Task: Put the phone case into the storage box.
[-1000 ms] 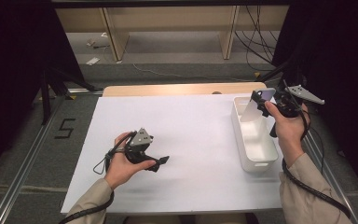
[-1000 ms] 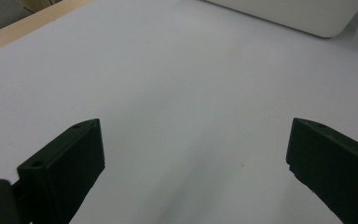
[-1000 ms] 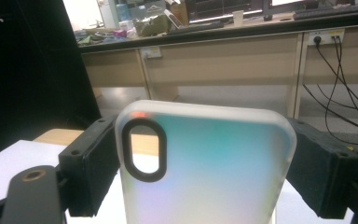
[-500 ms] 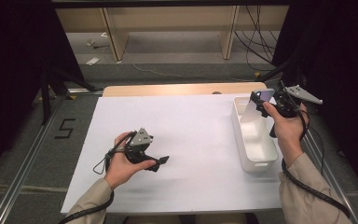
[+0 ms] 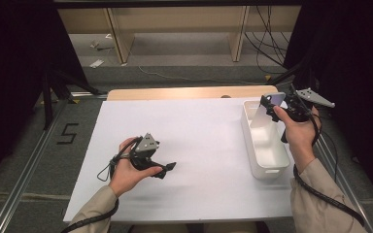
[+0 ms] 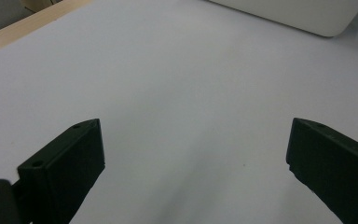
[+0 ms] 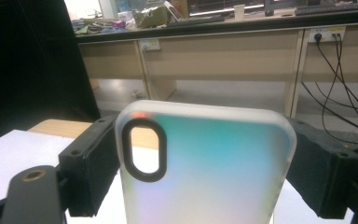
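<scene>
Phone case (image 7: 205, 168), one in number, translucent and frosted with an oval camera cutout, stands upright, clamped by its two side edges between the jaws of the right gripper (image 5: 277, 108), held over the far end of the single white bin (image 5: 266, 167) near the table's right edge. Left gripper (image 5: 167, 168), jaws spread wide and gripping nothing, rests low on the white table sheet (image 5: 204, 145), with bare sheet ahead of it and the bin well apart. Two grippers, one case, one bin.
</scene>
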The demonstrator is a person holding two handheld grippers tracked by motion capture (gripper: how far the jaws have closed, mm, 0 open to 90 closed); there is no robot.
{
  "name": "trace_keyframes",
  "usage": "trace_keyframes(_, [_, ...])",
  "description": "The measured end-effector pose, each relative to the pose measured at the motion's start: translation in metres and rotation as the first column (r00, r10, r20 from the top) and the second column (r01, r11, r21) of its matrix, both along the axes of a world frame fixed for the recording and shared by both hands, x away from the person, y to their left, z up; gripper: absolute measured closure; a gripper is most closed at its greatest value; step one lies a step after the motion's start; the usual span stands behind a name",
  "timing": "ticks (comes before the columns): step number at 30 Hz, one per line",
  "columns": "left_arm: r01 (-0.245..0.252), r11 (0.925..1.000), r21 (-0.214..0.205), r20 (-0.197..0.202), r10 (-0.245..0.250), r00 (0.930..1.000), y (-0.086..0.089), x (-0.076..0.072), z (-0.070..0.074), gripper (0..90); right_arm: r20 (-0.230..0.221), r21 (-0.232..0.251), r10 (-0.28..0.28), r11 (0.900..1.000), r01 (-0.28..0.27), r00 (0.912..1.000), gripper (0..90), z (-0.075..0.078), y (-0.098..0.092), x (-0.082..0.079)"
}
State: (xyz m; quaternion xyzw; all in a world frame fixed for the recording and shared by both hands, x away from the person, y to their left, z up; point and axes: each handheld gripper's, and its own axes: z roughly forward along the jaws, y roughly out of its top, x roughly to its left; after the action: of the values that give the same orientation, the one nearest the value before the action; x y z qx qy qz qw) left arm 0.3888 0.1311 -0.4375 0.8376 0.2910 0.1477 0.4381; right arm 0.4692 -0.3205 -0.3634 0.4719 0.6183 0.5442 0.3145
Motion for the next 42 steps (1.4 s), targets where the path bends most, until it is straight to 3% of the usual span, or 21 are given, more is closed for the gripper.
trace_keyframes(42, [-0.006,1.0000,-0.006,0.004,0.006,1.0000,0.002,0.001,0.001,3.6,-0.008,-0.019,-0.012,0.9998,0.012,0.9999,18.2,0.000,0.002,0.019])
